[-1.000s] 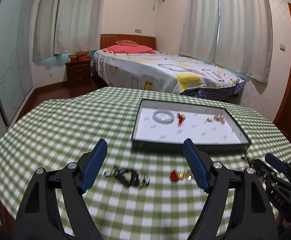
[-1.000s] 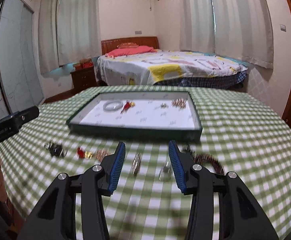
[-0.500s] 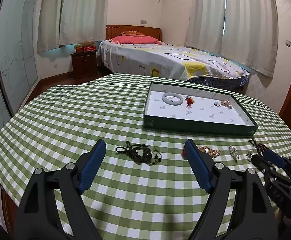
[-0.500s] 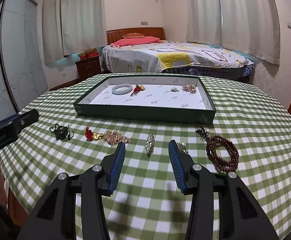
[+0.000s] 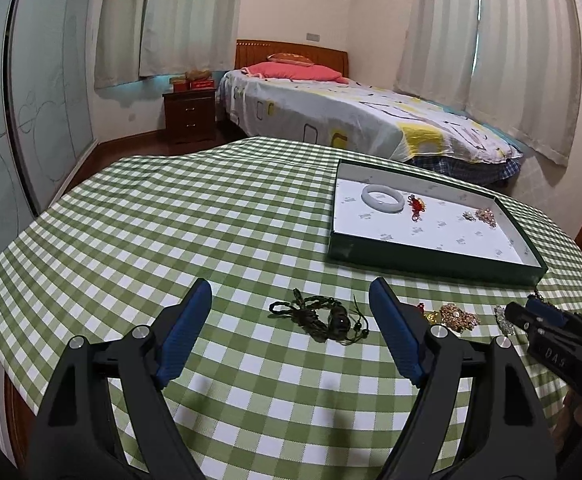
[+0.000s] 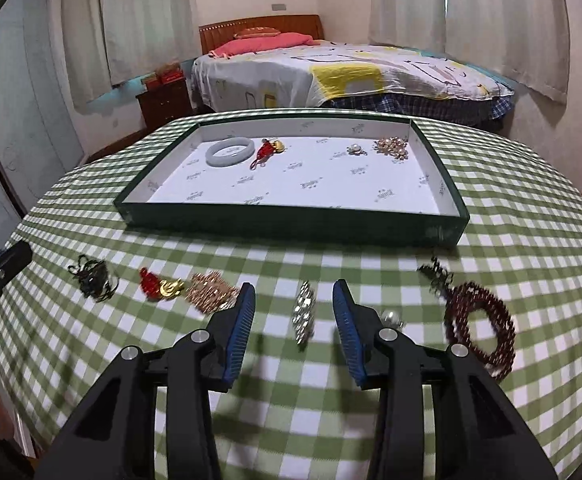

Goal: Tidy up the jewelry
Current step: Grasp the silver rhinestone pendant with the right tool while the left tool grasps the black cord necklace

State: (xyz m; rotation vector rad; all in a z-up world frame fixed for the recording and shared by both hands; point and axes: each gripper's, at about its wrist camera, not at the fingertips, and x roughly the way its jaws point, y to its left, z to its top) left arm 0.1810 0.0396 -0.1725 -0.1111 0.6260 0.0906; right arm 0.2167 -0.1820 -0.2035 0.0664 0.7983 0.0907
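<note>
We see our right hand-held gripper (image 6: 294,308) partly open, its jaws having just been closing, with a silver brooch (image 6: 303,316) between them on the desk (image 6: 511,240), untouched. Our left hand-held gripper (image 5: 291,312) gapes wide around a dark cord necklace (image 5: 323,318), gripping nothing. Beyond lies the green tray (image 6: 291,226), holding a pale bangle (image 6: 230,151).
</note>
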